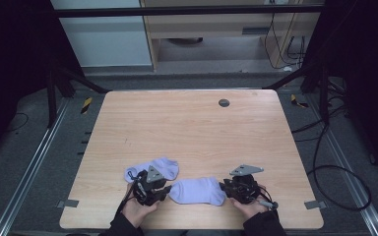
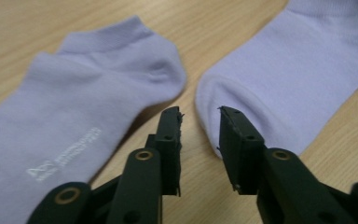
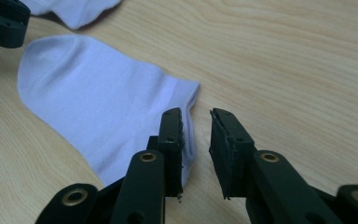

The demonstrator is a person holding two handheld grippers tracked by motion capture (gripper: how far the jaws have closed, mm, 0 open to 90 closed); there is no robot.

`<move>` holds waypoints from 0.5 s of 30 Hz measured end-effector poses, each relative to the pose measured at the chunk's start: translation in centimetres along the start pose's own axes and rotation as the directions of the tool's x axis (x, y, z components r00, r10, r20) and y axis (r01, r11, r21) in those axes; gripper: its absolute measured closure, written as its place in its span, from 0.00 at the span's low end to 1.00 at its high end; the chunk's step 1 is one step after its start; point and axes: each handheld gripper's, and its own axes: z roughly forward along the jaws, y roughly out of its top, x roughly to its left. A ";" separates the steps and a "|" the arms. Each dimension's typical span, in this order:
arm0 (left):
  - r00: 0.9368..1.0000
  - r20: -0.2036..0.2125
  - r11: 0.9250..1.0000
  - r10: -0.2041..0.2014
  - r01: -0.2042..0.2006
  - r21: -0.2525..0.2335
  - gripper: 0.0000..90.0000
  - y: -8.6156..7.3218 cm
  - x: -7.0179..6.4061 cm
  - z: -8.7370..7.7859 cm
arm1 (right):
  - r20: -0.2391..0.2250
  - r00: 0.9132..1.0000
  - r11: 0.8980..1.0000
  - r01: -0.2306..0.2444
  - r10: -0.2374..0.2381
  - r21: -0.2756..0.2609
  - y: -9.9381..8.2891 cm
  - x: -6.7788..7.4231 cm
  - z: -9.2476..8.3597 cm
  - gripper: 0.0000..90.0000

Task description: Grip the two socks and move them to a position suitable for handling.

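The whole bench [image 1: 192, 132] is being shown from the high view, with two pale lilac socks lying near its front edge. The far sock [image 1: 160, 169] is lying to the left, partly under the left gripper [image 1: 165, 191], and the near sock [image 1: 198, 191] is stretched between the two grippers, its long axis running left to right across the bench. A hand [image 1: 137, 210] is being seen behind the left gripper and another hand [image 1: 248, 206] behind the right gripper [image 1: 222, 185].

Details hidden from above are being given by the gripper views. In the left gripper view, small white lettering is being shown on the far sock [image 2: 70, 116], and the rounded toe of the near sock [image 2: 284, 79] is pointing toward the left gripper [image 2: 200, 116], whose jaws are standing narrowly apart just at the toe's edge, holding nothing. In the right gripper view, the cuff end of the near sock [image 3: 107, 112] is lying beside the right gripper [image 3: 196, 116]; its jaws are also parted by a narrow gap, with one jaw over the cuff's edge and nothing being clamped.

The bench top is of light wood grain, with a dark round cap [image 1: 224, 103] near its far edge. Around it, grey floor, black frame struts, loose cables [image 1: 325, 162] and a pale cabinet [image 1: 216, 29] are being shown.
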 end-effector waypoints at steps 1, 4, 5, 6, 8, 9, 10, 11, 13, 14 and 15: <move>1.000 -0.005 1.000 0.002 -0.002 -0.009 0.72 0.1 0.2 -0.3 | 0.001 1.000 1.000 0.000 0.000 -0.009 0.1 -0.1 -0.1 0.79; 1.000 -0.017 0.999 -0.014 0.013 -0.037 0.69 0.2 0.9 -1.0 | 0.005 1.000 0.999 -0.015 0.015 -0.038 0.4 -0.3 -0.4 0.75; 0.999 -0.023 0.999 -0.023 0.022 -0.044 0.67 0.2 1.1 -1.1 | 0.005 1.000 0.999 -0.010 0.011 -0.050 0.5 -0.4 -0.4 0.74; 0.999 -0.028 0.999 -0.024 0.022 -0.050 0.66 0.2 1.4 -1.3 | 0.009 1.000 0.998 -0.016 0.017 -0.059 0.7 -0.4 -0.6 0.73; 0.999 -0.037 0.997 -0.038 0.036 -0.066 0.63 0.2 2.1 -1.7 | 0.005 1.000 0.996 -0.021 0.021 -0.084 1.1 -0.6 -0.7 0.72; 0.998 -0.042 0.996 -0.049 0.046 -0.073 0.62 0.1 2.5 -1.9 | 0.006 1.000 0.995 -0.030 0.030 -0.090 1.3 -0.6 -0.8 0.71; 0.997 -0.046 0.995 -0.056 0.052 -0.079 0.61 0.1 2.8 -2.1 | 0.004 1.000 0.994 -0.027 0.028 -0.102 1.5 -0.6 -0.8 0.71; 0.997 -0.052 0.995 -0.062 0.058 -0.082 0.60 0.0 3.2 -2.2 | 0.004 1.000 0.994 -0.028 0.029 -0.105 1.7 -0.5 -0.9 0.70; 0.994 -0.065 0.993 -0.082 0.076 -0.093 0.58 -0.2 4.0 -2.5 | 0.001 1.000 0.993 -0.027 0.027 -0.115 2.1 -0.4 -0.9 0.69; 0.993 -0.073 0.992 -0.089 0.082 -0.096 0.58 -0.3 4.4 -2.6 | 0.001 1.000 0.992 -0.025 0.025 -0.122 2.3 -0.4 -0.9 0.69; 0.992 -0.079 0.991 -0.095 0.087 -0.099 0.57 -0.3 4.9 -2.7 | -0.002 1.000 0.991 -0.030 0.030 -0.127 2.5 -0.3 -0.8 0.68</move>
